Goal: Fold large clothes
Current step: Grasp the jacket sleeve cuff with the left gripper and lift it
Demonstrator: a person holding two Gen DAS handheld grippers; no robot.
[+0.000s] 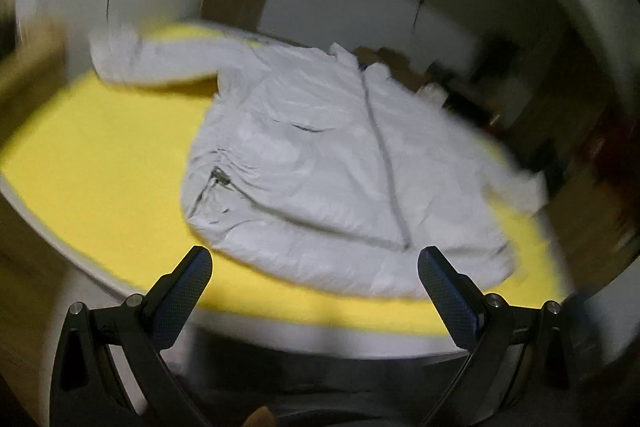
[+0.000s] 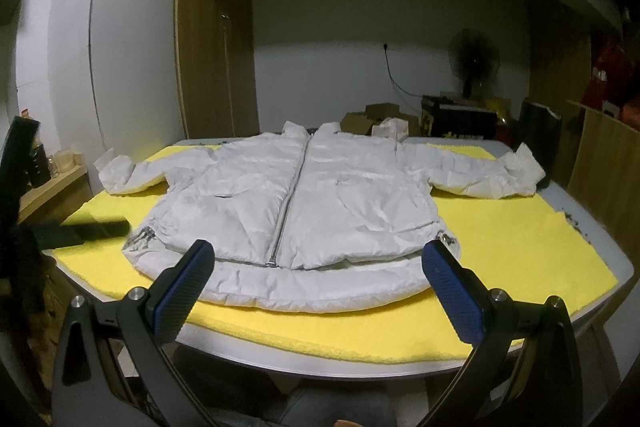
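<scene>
The table [image 2: 616, 267] carries a yellow mat [image 2: 520, 247] that covers most of its top, and on the mat lies the white puffer jacket [image 2: 344, 195], front up, zipped, collar away from the person and hem nearest. Both sleeves are stretched out to the sides, the cuffs reaching the mat's edges. No part is turned over itself, so by the look of it the folding has not begun: sleeves, sides and the final halving all appear left to do.

Behind the table stand cardboard boxes [image 2: 372, 117], a fan [image 2: 474, 61] and dark bins, well apart from the garment. A dark flat object [image 2: 88, 231] rests on the mat's left edge, near the left hem corner, and could hinder a sleeve fold there.

The right gripper [image 2: 318, 261] hovers before the hem, fingers spread wide, holding nothing. The left gripper [image 1: 314, 265], in a blurred view, is likewise spread and empty, short of the hem.
</scene>
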